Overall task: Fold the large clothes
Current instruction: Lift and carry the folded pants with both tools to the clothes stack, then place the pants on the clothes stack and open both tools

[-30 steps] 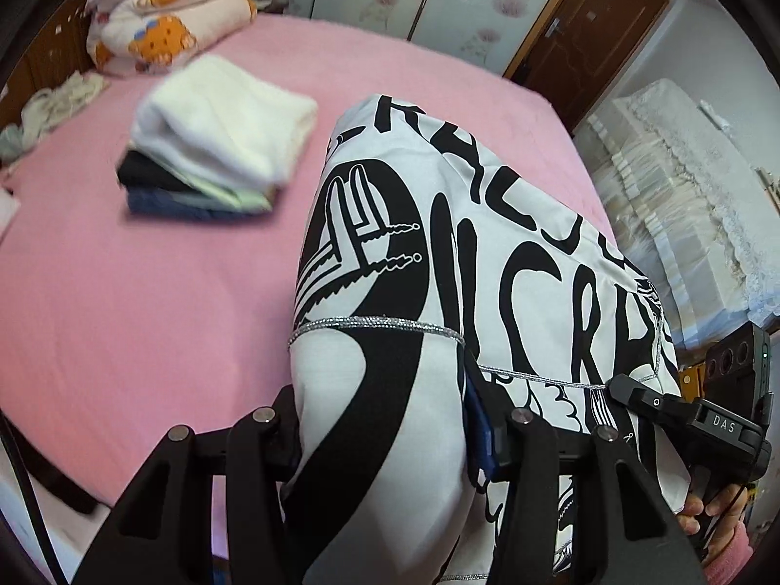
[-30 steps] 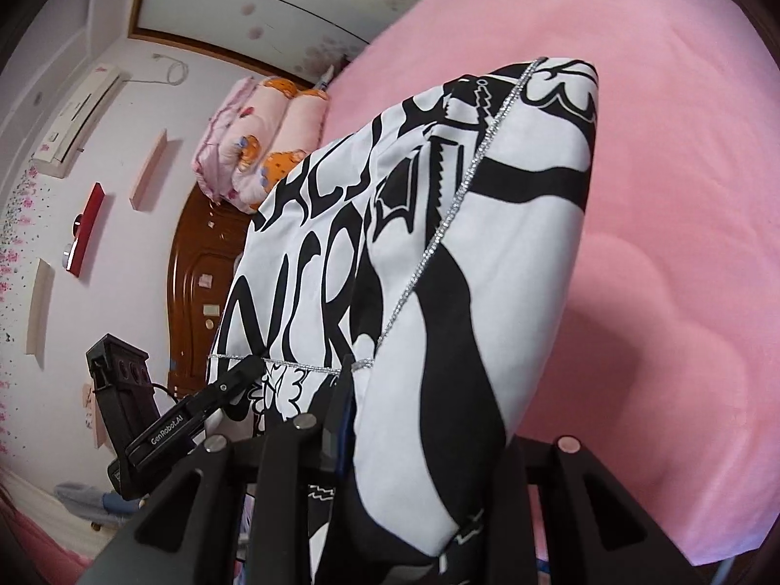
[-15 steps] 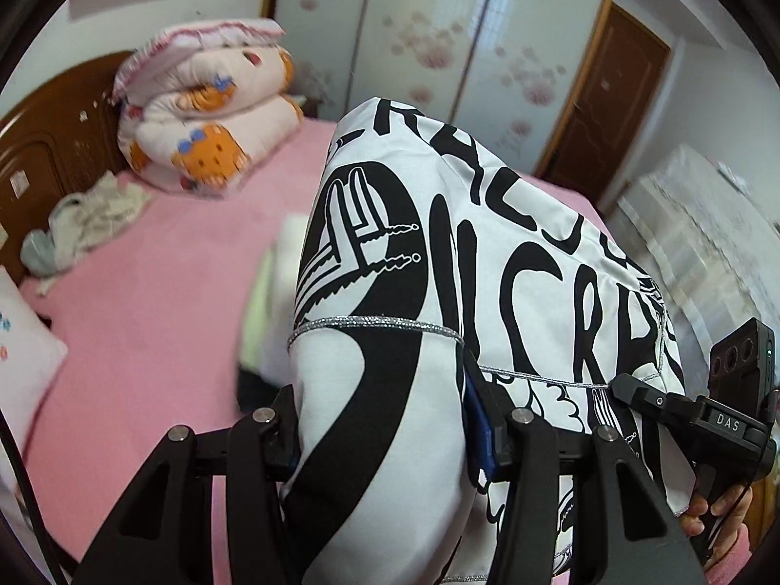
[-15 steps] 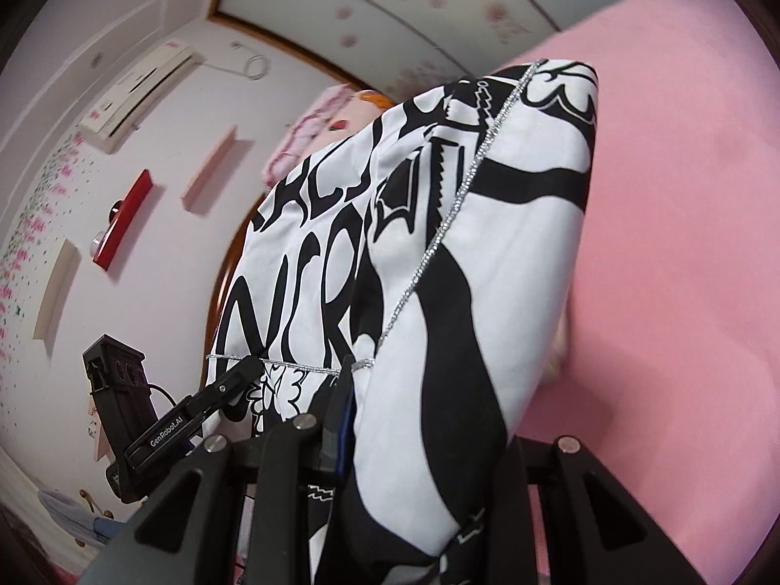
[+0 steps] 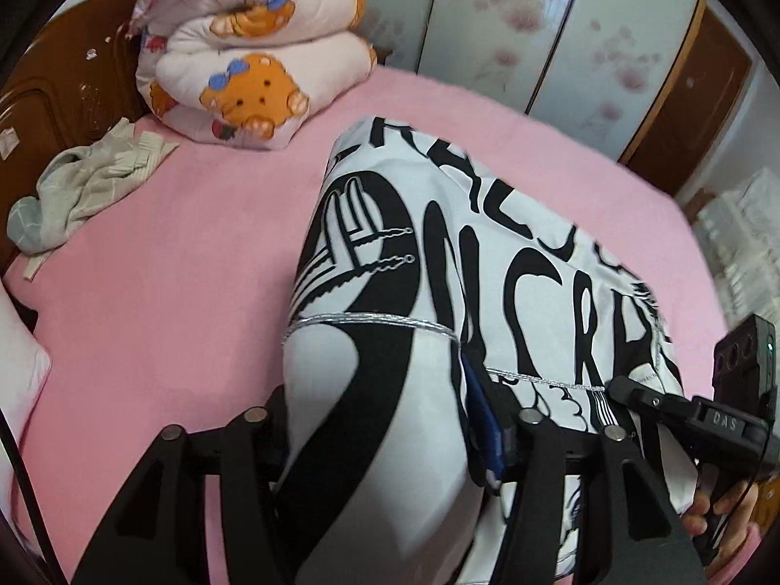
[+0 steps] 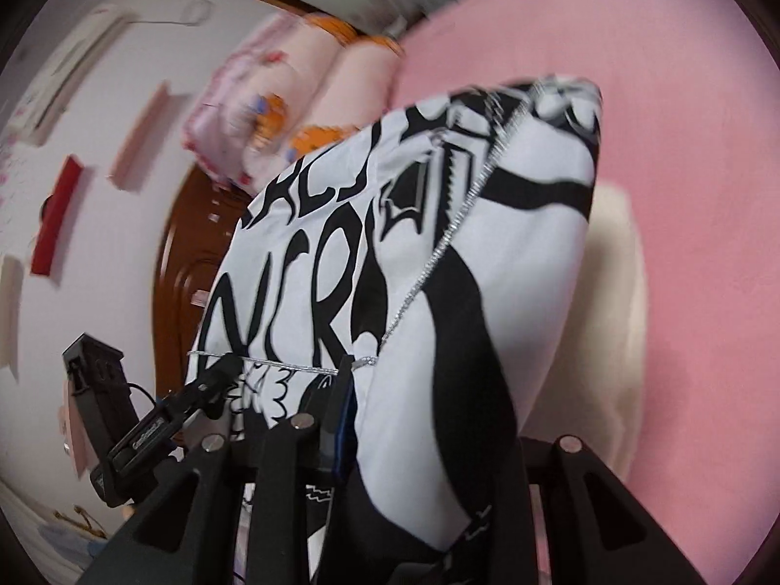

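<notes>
You are holding a folded black-and-white garment (image 5: 487, 263) of smooth woven cloth, printed with bold lettering and trimmed with a thin silver cord, up above the fuzzy pink bed (image 5: 161, 302). The left gripper (image 5: 385, 419) fingers are grasping its near left edge, their jaws having just been opening with the cloth between them; the right gripper (image 6: 429, 419) fingers are clenching on the near right edge. The bundle is bulging into a rounded, stiff slab that is blocking most of both views. A rolled teddy-bear quilt (image 5: 253, 63) is sitting at the bed's far left corner beside a wooden headboard (image 5: 53, 83), with a crumpled pale green cloth (image 5: 83, 190) lying by the left edge. A cream folded item (image 6: 619, 312) is peeking out behind the garment.
</notes>
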`<state>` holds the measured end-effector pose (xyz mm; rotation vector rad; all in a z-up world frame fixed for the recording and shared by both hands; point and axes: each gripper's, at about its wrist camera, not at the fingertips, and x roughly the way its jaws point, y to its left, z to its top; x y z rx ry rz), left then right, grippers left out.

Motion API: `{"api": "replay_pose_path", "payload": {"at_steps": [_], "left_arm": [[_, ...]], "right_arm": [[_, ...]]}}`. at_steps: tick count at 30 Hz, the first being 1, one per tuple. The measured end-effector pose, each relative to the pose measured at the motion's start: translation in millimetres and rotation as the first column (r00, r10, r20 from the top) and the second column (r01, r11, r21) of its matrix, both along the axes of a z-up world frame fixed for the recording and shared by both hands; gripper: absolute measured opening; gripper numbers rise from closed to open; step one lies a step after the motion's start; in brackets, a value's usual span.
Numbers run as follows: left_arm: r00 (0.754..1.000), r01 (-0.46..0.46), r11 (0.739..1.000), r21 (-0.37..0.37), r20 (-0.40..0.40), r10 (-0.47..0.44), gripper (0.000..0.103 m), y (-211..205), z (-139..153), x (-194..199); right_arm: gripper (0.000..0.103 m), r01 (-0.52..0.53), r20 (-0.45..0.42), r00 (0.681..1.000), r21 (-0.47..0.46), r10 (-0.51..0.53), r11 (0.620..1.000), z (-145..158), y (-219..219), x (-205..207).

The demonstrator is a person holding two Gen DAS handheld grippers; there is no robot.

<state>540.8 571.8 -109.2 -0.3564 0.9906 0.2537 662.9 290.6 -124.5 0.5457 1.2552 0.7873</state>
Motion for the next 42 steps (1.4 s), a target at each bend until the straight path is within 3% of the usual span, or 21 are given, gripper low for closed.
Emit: {"api": "replay_pose_path", "payload": {"at_steps": [3, 7, 14, 19, 24, 27, 29, 33, 38, 42], "left_arm": [[1.000, -0.006, 0.997, -0.074, 0.026, 0.008, 0.069, 26.7, -23.4, 0.2], [0.998, -0.040, 0.980, -0.196, 0.037, 0.048, 0.078, 63.8, -57.1, 0.6], [0.997, -0.045, 0.987, -0.153, 0.052, 0.053, 0.080, 66.3, -64.7, 16.2], [0.996, -0.053, 0.991, -0.123, 0.067, 0.062, 0.084, 63.1, -61.6, 10.0], [0.985, -0.124, 0.992, 0.011, 0.124, 0.122, 0.087, 54.3, -38.6, -8.7], [0.976, -0.144, 0.984, 0.104, 0.180, 0.124, 0.087, 40.1, -17.3, -32.3], [0.976, -0.138, 0.981, 0.135, 0.190, 0.111, 0.087, 29.1, -4.8, -53.0], [0.977, -0.139, 0.979, 0.147, 0.182, 0.112, 0.087, 5.4, 6.1, -98.2], [0.988, -0.133, 0.977, 0.170, 0.104, 0.116, 0.087, -39.6, 3.6, -151.7], [0.996, -0.085, 0.986, 0.142, -0.021, 0.089, 0.087, -89.0, -13.5, -199.3]], "right_arm": [[0.035, 0.032, -0.068, 0.997, 0.026, -0.030, 0.999, -39.8, 9.0, 3.5], [0.037, 0.007, 0.000, 1.000, 0.061, -0.007, 0.998, -56.2, 16.3, 0.6], [0.041, 0.003, 0.054, 0.999, 0.015, -0.004, 1.000, -65.0, 30.8, 16.9], [0.045, 0.020, 0.012, 1.000, 0.024, -0.020, 1.000, -66.1, 31.3, 21.1], [0.055, 0.025, -0.052, 0.998, 0.000, -0.025, 1.000, -52.1, 25.9, 16.2], [0.062, 0.035, -0.033, 0.999, -0.071, -0.037, 0.997, -38.7, 8.2, 1.6], [0.063, 0.058, 0.019, 0.998, -0.110, -0.056, 0.992, -25.2, -12.5, -18.7], [0.078, 0.134, 0.145, 0.984, -0.200, -0.106, 0.971, 3.5, -53.4, -79.4], [0.078, 0.202, 0.159, 0.975, -0.369, -0.153, 0.907, 5.9, -96.0, -160.9], [0.078, 0.282, 0.171, 0.959, -0.516, -0.225, 0.809, 6.6, -136.7, -246.2]]}}
